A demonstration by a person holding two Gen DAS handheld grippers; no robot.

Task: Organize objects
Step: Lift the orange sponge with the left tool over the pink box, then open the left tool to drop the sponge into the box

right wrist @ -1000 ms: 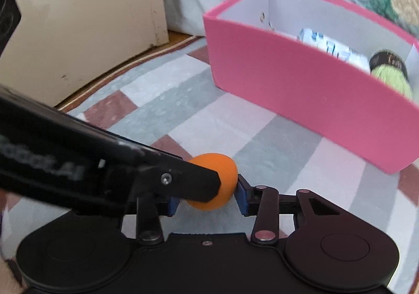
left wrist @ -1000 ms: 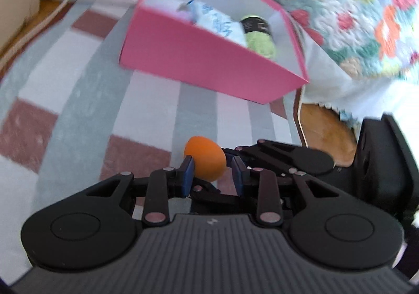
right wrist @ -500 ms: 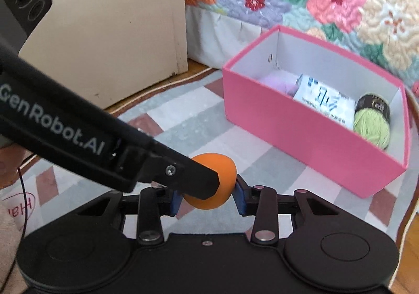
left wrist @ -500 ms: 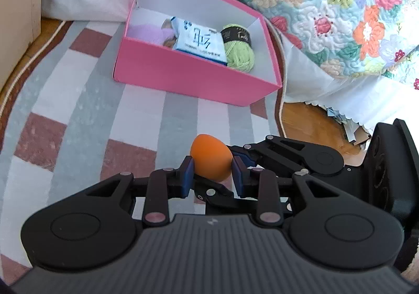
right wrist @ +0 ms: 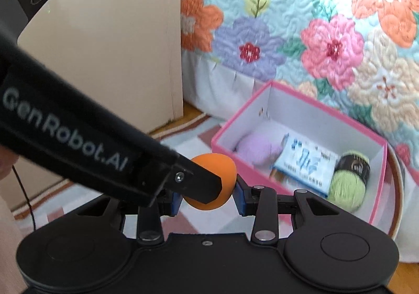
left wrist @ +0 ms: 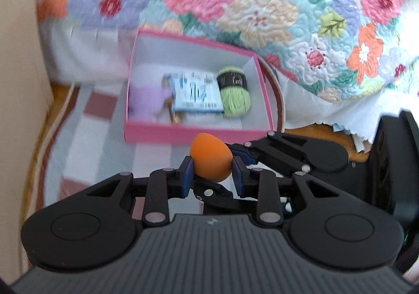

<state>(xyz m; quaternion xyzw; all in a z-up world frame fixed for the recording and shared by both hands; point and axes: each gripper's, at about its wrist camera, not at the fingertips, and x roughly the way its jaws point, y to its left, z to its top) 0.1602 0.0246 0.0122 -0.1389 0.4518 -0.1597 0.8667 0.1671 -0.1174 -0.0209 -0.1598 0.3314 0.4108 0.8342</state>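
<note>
An orange egg-shaped sponge [left wrist: 210,156] hangs above the striped rug, gripped from two sides at once. My left gripper [left wrist: 211,171] is shut on it, blue pads pressed to its flanks. My right gripper [right wrist: 208,194] is shut on the same sponge [right wrist: 217,165], and the left gripper's black finger crosses in front of it. Beyond lies the open pink box [left wrist: 193,134] holding a green yarn ball [left wrist: 234,97], a blue-and-white packet [left wrist: 197,95] and a lilac soft item [left wrist: 146,100]. The box [right wrist: 235,126] sits to the right in the right wrist view.
A bed with a floral quilt [left wrist: 288,19] and white skirt rises right behind the box. A beige cabinet [right wrist: 104,45] stands to the left. A checked rug [left wrist: 91,142] covers the floor, with bare wood [left wrist: 314,129] at its right edge.
Both grippers have risen together with the orange sponge held between them. The pink box now sits lower and smaller in view, its contents seen from above.
</note>
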